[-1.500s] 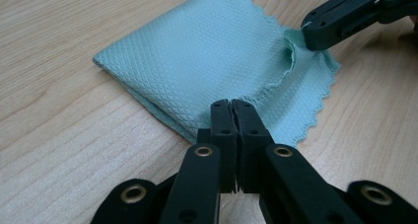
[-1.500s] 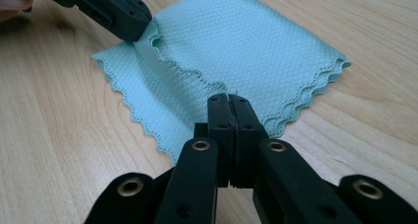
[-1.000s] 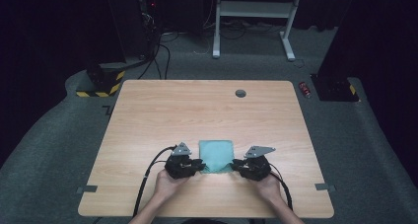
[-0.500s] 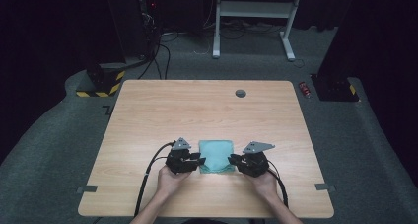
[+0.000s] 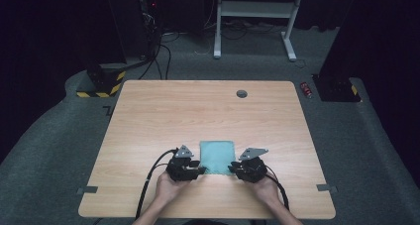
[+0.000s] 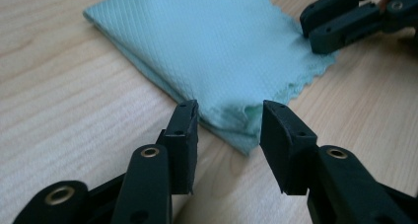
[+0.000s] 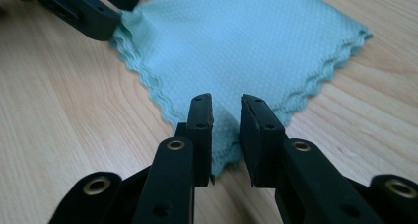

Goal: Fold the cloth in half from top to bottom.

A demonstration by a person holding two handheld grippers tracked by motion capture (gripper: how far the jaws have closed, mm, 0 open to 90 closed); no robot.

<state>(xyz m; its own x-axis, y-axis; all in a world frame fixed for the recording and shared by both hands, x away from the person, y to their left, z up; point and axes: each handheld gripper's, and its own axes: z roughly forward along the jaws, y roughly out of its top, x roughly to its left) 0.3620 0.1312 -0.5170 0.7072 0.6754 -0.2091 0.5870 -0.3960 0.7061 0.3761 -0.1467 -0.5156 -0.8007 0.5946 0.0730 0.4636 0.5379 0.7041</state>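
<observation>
Jaws first: my left gripper [image 6: 229,118] has just been opening, pads now spread w/ the near-left corner of the teal cloth [image 6: 217,46] sitting between them, not pinched as far as I can tell. Right gripper [image 7: 226,118] jaws stand narrow, a small gap showing, w/ the cloth's near-right corner tip running in between the pads; whether they actually press the fabric I can't tell from this angle.

Cloth lies flat on the table [image 5: 163,111], just ahead of both sets of fingers, folded: I see a doubled fold edge on its left side in the left gripper view and stacked scalloped edges in the right gripper view. So my read: one fold at least is done, layers look squared up, and I'm letting go of the near corners. Left to do, if anything: another fold or a smoothing pass, and pulling both grippers clear w/o dragging the layers apart.

Further out from the fingers: a small dark round grommet [image 5: 241,93] at the table's far edge, well apart from the cloth. Beyond that, on the floor, a white frame stand [image 5: 257,22], a yellow-black striped block [image 5: 101,81] off far left, and a small red item [image 5: 307,90] off far right. Nothing on the tabletop blocks either gripper; each gripper's cable trails back toward me.
</observation>
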